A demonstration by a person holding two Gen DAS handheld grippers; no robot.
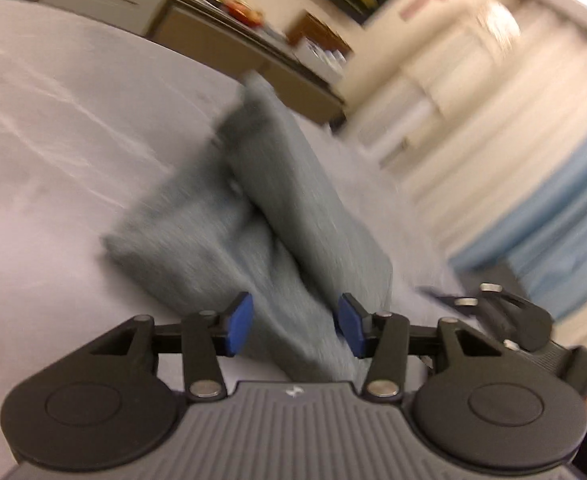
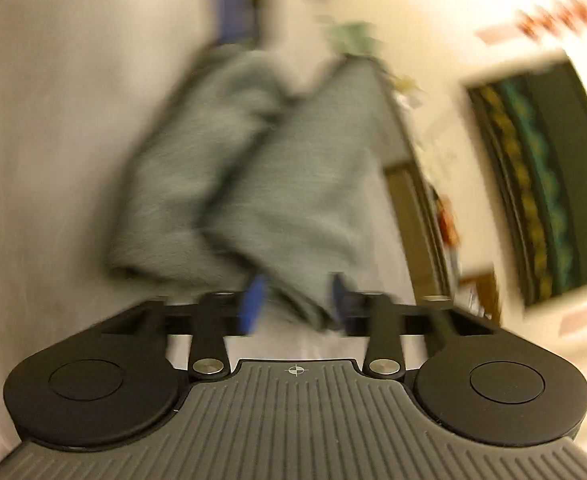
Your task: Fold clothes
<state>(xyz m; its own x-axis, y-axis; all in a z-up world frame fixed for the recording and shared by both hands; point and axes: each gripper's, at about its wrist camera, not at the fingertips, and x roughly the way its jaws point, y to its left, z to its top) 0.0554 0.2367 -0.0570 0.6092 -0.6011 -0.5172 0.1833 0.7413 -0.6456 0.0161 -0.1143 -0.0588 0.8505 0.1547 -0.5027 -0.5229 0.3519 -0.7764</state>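
Pale grey bedding (image 1: 53,152) spreads under everything, creased in a few long wrinkles, and on it lies one grey-green garment (image 1: 261,208), thick and soft-looking, gathered into two long folded lobes that run away from both cameras; in the right wrist view the same garment (image 2: 253,168) shows those two lobes side by side with a dark crease between them. Its near end reaches back between the two blue pads of the left gripper (image 1: 295,326), whose jaws stand partly open with a clear gap on each side of the cloth, so the pads do not press on it. The right gripper (image 2: 295,300) also stands partly open, its two blue pads set on either side of the garment's near corner; motion blur keeps me from saying whether the cloth touches the pad on the right. From the left wrist view, part of the right gripper's black linkage shows at the lower right edge, near a dark sleeve. Beyond the bed runs one long low cabinet (image 1: 229,44) with small blurred items on top, and pale curtains (image 1: 473,128) with a blue band hang to the right. One dark framed panel (image 2: 533,184) hangs on the cream wall; red decorations near it are too smeared to read as writing.
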